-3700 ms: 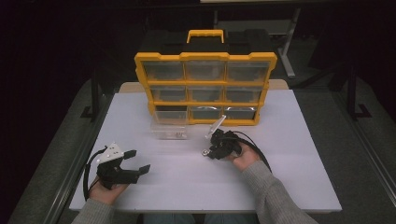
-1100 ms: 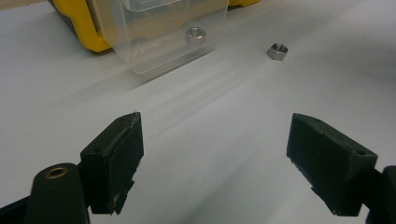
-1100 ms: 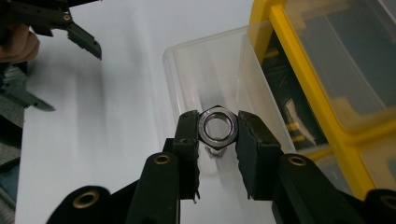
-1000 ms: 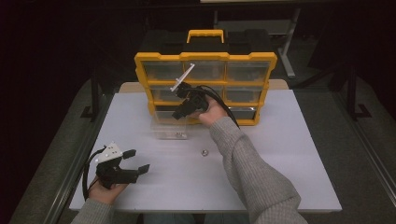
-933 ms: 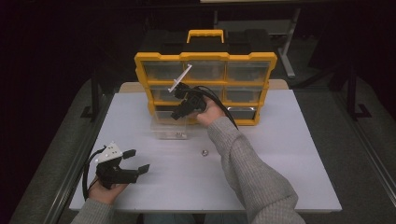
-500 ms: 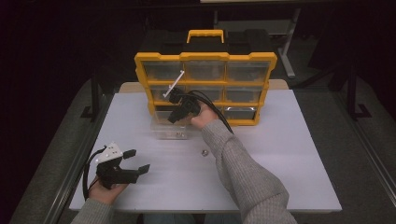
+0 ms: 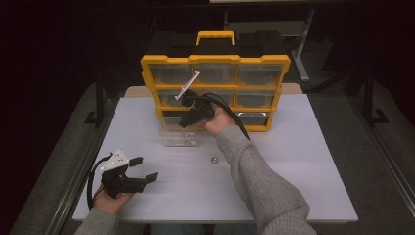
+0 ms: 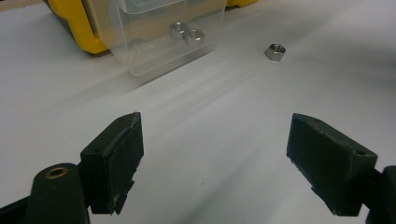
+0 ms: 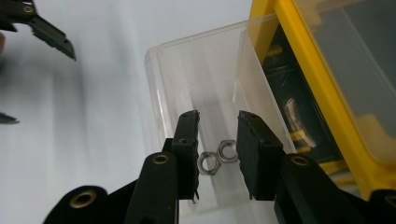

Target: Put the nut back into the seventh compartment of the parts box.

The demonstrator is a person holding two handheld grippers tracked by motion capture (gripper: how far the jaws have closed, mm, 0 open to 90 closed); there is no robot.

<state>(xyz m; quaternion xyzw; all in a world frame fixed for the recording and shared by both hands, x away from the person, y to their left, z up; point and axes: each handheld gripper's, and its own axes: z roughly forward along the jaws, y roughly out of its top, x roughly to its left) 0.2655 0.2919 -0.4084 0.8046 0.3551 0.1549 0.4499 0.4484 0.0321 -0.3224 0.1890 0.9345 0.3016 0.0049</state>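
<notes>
Right gripper view: right gripper (image 9: 218, 135) poised over clear plastic drawer (image 9: 196, 93) at frame centre, jaws near closed, nothing pinched; two small steel hex nuts (image 9: 217, 156) lying in drawer beneath the tips. Left gripper view: left gripper (image 8: 215, 154) with jaws wide and empty at bottom; loose hex nut (image 8: 275, 51) on white table (image 8: 196, 140), upper right. Nuts judged light, hard, slippery; best gripped across opposite flats. Yellow organiser (image 7: 215, 88) behind drawer

No legible text or labels anywhere
</notes>
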